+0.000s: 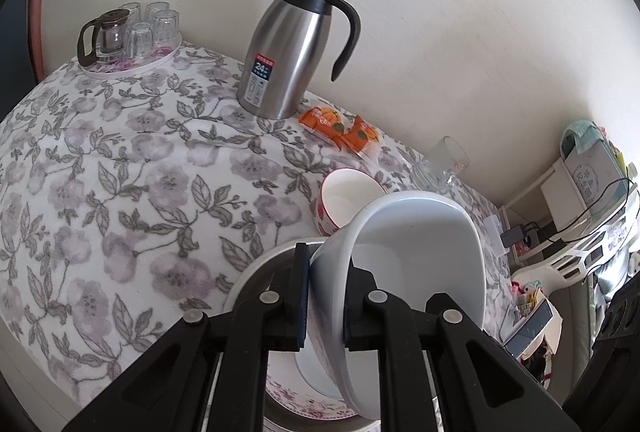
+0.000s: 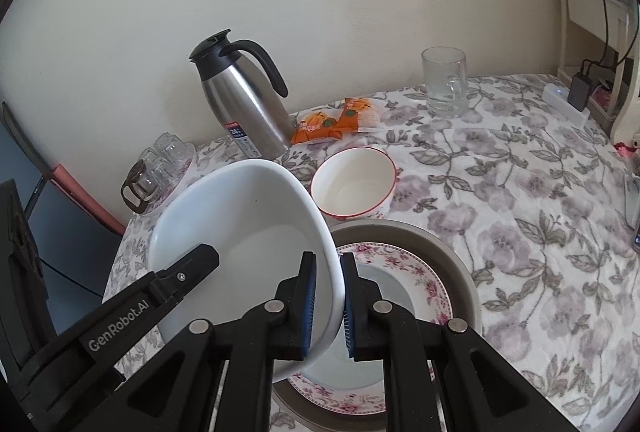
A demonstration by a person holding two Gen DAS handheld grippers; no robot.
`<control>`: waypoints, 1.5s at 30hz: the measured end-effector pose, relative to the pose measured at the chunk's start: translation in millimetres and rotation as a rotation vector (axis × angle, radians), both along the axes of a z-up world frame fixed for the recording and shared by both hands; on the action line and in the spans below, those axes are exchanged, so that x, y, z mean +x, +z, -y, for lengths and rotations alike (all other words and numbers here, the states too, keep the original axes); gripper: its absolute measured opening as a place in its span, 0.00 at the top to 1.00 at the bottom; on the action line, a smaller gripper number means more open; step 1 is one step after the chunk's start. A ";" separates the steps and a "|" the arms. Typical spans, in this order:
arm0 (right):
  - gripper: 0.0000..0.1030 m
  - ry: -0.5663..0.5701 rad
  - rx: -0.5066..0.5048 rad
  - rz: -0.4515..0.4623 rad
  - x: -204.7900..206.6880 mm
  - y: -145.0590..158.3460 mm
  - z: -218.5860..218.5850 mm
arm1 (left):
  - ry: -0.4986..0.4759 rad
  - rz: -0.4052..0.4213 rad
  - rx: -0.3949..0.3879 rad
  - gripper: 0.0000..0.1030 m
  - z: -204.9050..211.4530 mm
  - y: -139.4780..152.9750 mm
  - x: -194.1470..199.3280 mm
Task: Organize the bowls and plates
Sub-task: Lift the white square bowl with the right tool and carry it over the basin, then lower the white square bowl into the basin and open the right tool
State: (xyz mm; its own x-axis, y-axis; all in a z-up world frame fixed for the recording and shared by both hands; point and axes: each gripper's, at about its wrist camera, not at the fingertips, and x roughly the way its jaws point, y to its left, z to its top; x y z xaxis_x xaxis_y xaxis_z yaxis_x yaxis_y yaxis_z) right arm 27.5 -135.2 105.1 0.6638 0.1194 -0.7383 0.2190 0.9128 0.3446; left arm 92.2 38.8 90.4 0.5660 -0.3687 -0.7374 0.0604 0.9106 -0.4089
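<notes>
- Fingers of the left gripper (image 1: 326,296) pinch the near rim of the white bowl (image 1: 416,252), one pad inside and one outside; in the left wrist view the bowl hangs tilted above the floral plate (image 1: 304,406), which lies on a larger grey plate (image 1: 256,272). A red-rimmed bowl (image 1: 344,198) stands just behind the white bowl, the steel jug (image 1: 288,56) farther behind.
- Right wrist view: the right gripper (image 2: 328,302) clamps the white bowl's (image 2: 244,228) opposite rim. The floral plate (image 2: 424,284) lies right of it, the red-rimmed bowl (image 2: 354,180) just beyond.
</notes>
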 end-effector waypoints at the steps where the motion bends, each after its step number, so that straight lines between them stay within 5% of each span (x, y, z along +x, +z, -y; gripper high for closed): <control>1: 0.87 -0.005 0.001 -0.004 -0.8 -0.7 2.9 | -0.004 -0.003 0.001 0.87 2.5 -0.8 -0.6; 18: 0.87 -0.050 0.052 -0.155 1.8 -45.1 30.3 | -0.051 -0.149 0.042 0.86 32.9 -42.3 5.2; 45: 0.85 -0.044 0.061 -0.233 -1.7 -64.4 29.0 | -0.083 -0.228 0.075 0.86 38.2 -61.5 0.8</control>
State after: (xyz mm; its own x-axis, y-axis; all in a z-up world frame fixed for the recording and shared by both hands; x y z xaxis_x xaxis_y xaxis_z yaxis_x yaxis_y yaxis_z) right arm 25.7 -164.2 40.7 0.4824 0.1435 -0.8641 0.3377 0.8798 0.3346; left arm 93.0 0.6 28.9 0.3522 -0.3460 -0.8696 0.0500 0.9348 -0.3516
